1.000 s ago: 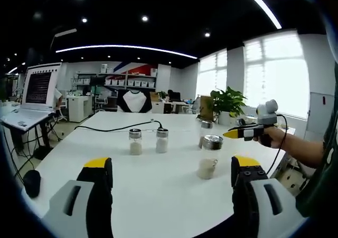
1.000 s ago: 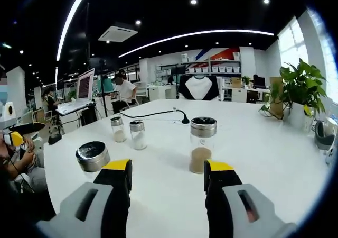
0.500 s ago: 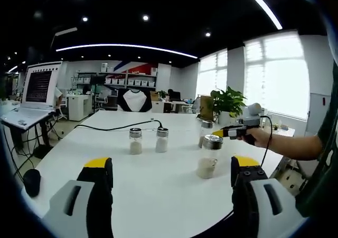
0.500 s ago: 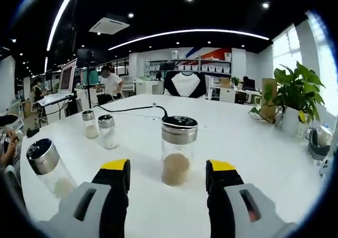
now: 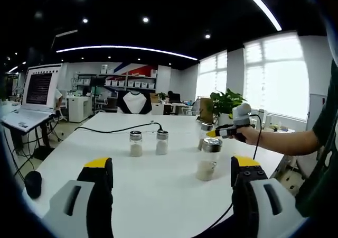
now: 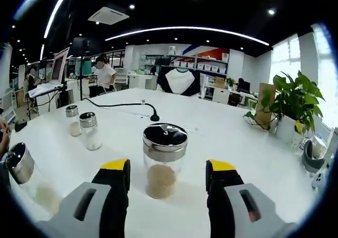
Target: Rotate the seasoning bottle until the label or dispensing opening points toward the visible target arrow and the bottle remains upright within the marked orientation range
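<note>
A glass seasoning bottle (image 6: pixel 164 159) with a steel lid and brownish powder stands upright on the white table (image 6: pixel 248 158). It is just beyond my right gripper (image 6: pixel 169 168), centred between the open jaws, which do not touch it. In the left gripper view the same bottle (image 5: pixel 204 134) is half hidden behind a nearer steel-lidded bottle (image 5: pixel 208 159). There the right gripper (image 5: pixel 213 134), held by a hand, reaches in from the right. My left gripper (image 5: pixel 171 166) is open and holds nothing, low over the table's near side.
Two small shakers (image 5: pixel 135 143) (image 5: pixel 161 142) stand mid-table, and a black cable (image 5: pixel 119 127) runs behind them. The nearer bottle (image 6: pixel 29 177) sits at the right view's left edge. A laptop (image 5: pixel 37 90) is to the left, a potted plant (image 6: pixel 293 98) to the right.
My right gripper has moved in toward the brown-powder bottle, which now looms larger between its jaws. In the left gripper view it has slid leftward. My left gripper has stayed put.
</note>
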Tool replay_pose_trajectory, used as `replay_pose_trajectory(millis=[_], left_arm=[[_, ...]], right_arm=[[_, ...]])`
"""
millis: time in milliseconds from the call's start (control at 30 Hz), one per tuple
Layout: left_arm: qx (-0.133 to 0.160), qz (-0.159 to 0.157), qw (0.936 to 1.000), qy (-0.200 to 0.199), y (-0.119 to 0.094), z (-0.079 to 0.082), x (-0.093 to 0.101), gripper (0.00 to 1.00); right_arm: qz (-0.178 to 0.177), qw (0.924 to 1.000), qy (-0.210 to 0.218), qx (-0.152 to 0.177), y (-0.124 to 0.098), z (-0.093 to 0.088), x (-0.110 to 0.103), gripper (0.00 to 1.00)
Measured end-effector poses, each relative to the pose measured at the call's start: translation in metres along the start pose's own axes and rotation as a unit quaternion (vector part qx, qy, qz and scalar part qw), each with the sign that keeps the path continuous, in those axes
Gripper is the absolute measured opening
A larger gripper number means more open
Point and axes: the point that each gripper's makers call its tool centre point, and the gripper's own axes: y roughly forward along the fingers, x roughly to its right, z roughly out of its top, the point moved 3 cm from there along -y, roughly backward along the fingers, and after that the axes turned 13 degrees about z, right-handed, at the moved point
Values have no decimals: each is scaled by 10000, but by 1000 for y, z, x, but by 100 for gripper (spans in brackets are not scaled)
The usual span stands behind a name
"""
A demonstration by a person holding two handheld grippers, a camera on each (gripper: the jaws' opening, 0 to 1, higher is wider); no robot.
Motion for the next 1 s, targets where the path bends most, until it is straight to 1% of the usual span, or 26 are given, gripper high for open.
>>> replay_pose_trajectory(millis=[133,267,300,400,500,567,700,867,1000], left_arm=[[4,10,10000,-28,1,0,0,98],[8,-30,10000,-8,3,1,2,98],[12,-47,10000,4,3,2,3,98],[8,-66,10000,5,4,2,5,97],[11,-62,10000,31,4,2,5,97],[6,-41,10000,8,4,2,4,97],[-3,-23,10000,16,3,2,4,97],[-3,8,10000,10,2,1,2,97],[-16,14,10000,2,1,0,2,97]], right_arm=[[32,9993,368,-79,10,-7,2,58],[-22,9986,509,-156,18,-13,6,58],[-30,9980,602,-215,22,-17,8,58],[-93,9976,597,-336,29,-22,13,58],[-44,9977,567,-380,32,-22,10,58],[-11,9983,378,-437,33,-21,6,57],[100,9971,621,-427,40,-22,3,55],[104,9960,762,-458,45,-25,1,53],[62,9960,747,-481,45,-26,2,50]])
